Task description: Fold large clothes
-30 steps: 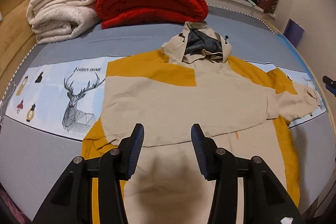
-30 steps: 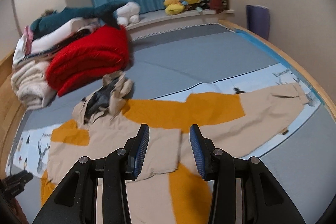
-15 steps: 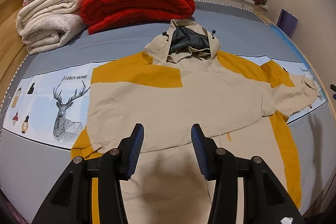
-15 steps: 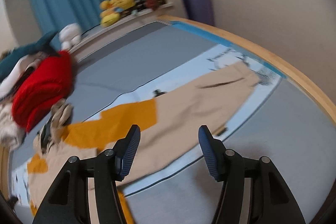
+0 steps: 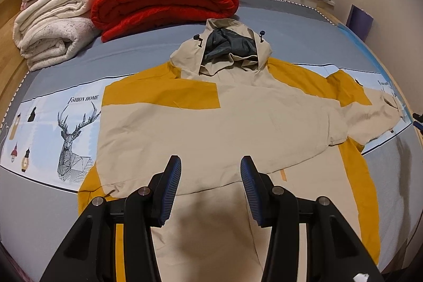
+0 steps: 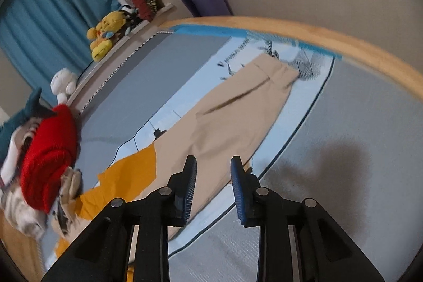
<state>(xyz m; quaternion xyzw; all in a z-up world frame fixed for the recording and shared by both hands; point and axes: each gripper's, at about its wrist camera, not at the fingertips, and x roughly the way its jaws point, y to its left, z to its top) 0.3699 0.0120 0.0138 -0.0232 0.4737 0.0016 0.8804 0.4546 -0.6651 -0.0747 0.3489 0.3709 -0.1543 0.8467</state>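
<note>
The hooded jacket (image 5: 211,123), beige with mustard-yellow panels, lies flat on the bed (image 5: 290,25), across the printed blue band of the sheet. One sleeve is already folded across the chest; the other sleeve (image 6: 238,110) lies stretched out over the sheet.

Step in hand, as judged: fold the outstretched sleeve inward.

- The right gripper (image 6: 212,184) hovers above the sleeve near its lower edge, jaws open and empty.
- Grasp near the cuff (image 6: 277,68), at 1 o'clock from the jaws, taking both fabric layers.
- Carry the cuff low across the body so that the sleeve lands flat over the folded one.
- The left gripper (image 5: 210,186) hovers over the lower torso, jaws open and empty. It may press there to stop the body from sliding.

Orientation, left wrist view: the hood (image 5: 227,49) points to 12 o'clock, the hem toward 6 o'clock. The body's long axis runs 12 to 6. The free sleeve extends toward 3 o'clock.
</note>
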